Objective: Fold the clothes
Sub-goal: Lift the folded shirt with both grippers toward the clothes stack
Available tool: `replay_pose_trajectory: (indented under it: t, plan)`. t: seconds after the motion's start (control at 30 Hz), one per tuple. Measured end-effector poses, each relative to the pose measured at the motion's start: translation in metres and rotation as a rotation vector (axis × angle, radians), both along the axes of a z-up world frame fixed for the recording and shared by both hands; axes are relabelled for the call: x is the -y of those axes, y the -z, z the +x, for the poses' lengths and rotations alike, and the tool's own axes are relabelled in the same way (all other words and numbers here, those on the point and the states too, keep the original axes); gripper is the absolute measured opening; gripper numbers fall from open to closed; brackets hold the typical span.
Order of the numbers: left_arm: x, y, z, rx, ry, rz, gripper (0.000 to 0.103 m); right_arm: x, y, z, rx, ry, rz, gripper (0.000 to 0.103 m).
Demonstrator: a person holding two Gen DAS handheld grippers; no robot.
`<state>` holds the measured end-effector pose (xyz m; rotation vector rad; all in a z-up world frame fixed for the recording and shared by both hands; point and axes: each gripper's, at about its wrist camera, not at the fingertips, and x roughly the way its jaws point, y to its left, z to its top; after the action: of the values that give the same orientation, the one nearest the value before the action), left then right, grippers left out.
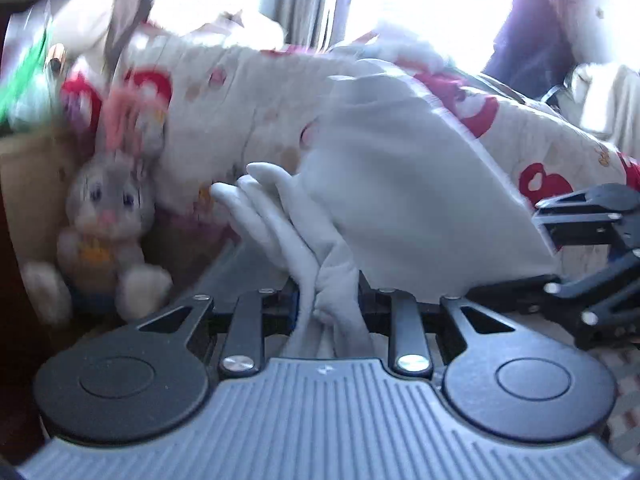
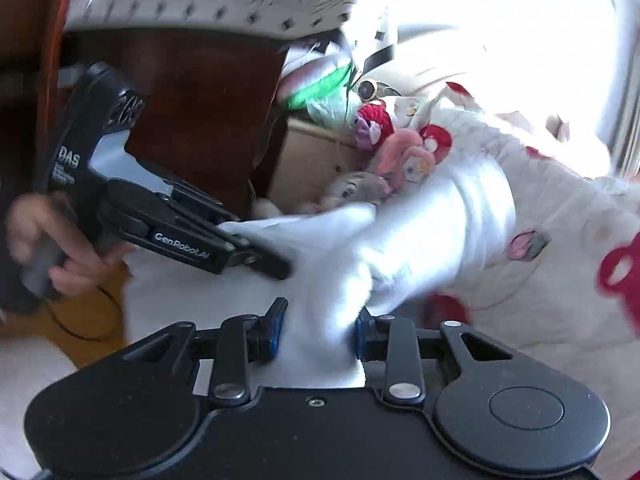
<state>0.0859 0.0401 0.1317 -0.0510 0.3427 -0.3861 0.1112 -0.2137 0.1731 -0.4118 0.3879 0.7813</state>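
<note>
A white garment (image 1: 400,184) hangs bunched and lifted above the bed, stretched between both grippers. In the left wrist view my left gripper (image 1: 328,300) is shut on a twisted fold of it, and folds stick up past the fingers. My right gripper (image 1: 532,252) shows at the right edge, clamped on the cloth's far corner. In the right wrist view the right gripper (image 2: 320,332) has its blue pads pressed on a thick wad of the white garment (image 2: 420,240). The left gripper (image 2: 260,254), held by a person's hand (image 2: 52,248), bites the cloth's left end.
A white quilt with red prints (image 1: 240,92) covers the bed behind the garment. A grey stuffed bunny (image 1: 106,216) leans at the left by a cardboard box (image 2: 316,160) and a green plastic bag (image 2: 320,88). Dark wooden furniture (image 2: 200,92) stands behind, and a bright window glares above.
</note>
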Motion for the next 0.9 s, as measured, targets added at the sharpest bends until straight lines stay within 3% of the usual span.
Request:
replay_pose_trajectory:
  t: [0.1, 0.27, 0.47, 0.6, 0.73, 0.83, 0.9]
  plan:
    - [0.014, -0.008, 0.006, -0.014, 0.022, 0.027, 0.024, 0.024, -0.001, -0.003, 0.001, 0.058, 0.085, 0.035]
    - [0.046, -0.019, 0.025, -0.047, 0.057, 0.071, 0.024, 0.086, -0.007, 0.013, -0.119, 0.151, 0.237, 0.034]
    - [0.077, -0.055, 0.032, -0.051, 0.058, 0.073, 0.023, 0.11, -0.03, 0.031, -0.203, 0.162, 0.246, 0.035]
    - [0.071, -0.075, 0.023, -0.042, 0.037, 0.056, 0.023, 0.104, -0.047, 0.043, -0.314, 0.229, 0.266, 0.035]
    - [0.054, -0.062, 0.022, -0.087, -0.014, 0.068, 0.023, 0.1, -0.012, 0.044, -0.441, 0.384, 0.404, 0.035]
    - [0.039, -0.045, 0.029, -0.123, -0.069, 0.137, 0.023, 0.069, 0.028, 0.045, -0.444, 0.342, 0.499, 0.034]
    - [0.019, -0.037, 0.026, -0.123, -0.101, 0.141, 0.023, 0.046, 0.045, 0.052, -0.466, 0.287, 0.566, 0.033]
